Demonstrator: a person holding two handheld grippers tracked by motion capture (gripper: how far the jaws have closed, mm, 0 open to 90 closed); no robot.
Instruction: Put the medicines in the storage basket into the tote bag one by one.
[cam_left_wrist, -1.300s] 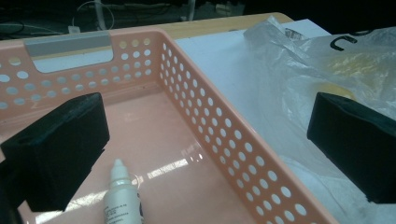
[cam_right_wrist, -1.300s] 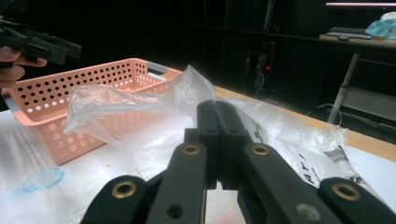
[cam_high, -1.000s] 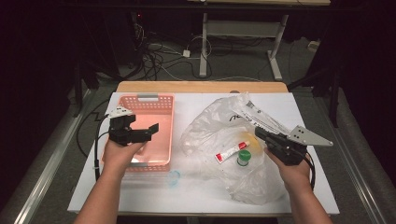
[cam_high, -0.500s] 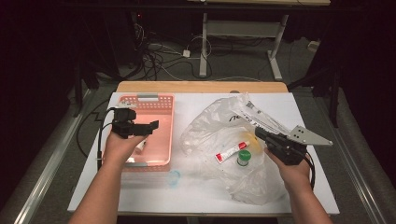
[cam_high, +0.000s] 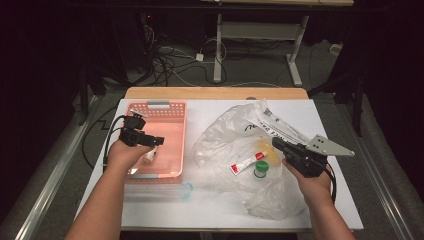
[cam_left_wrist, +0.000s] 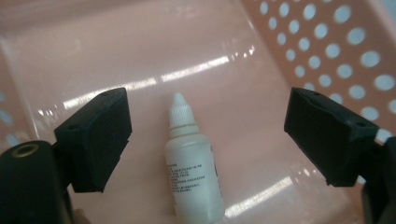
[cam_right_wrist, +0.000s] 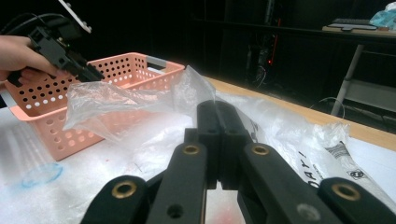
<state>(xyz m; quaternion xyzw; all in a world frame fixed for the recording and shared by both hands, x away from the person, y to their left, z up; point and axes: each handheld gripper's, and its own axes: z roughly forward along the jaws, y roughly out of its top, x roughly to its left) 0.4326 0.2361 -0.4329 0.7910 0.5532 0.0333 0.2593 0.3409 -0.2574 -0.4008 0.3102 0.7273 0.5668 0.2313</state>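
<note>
Jaws of the left gripper (cam_left_wrist: 205, 140) stand spread in the left gripper view, a white dropper bottle (cam_left_wrist: 192, 163) lying between them untouched on the floor of the pink basket (cam_left_wrist: 327, 42); they have just been closing a little. From above, that bottle (cam_high: 149, 157) is a small white spot under the gripper (cam_high: 150, 142). Farther right, the right gripper (cam_right_wrist: 218, 140) has its jaws pressed together on a fold of the clear bag (cam_right_wrist: 140, 100); inside the bag (cam_high: 235, 145) lie a tube (cam_high: 246, 163) and a green-capped jar (cam_high: 260, 169).

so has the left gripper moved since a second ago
Yes. The left gripper has dropped toward the near end of the pink basket, over the white dropper bottle; its fingers have just been closing, not yet touching it.
</note>
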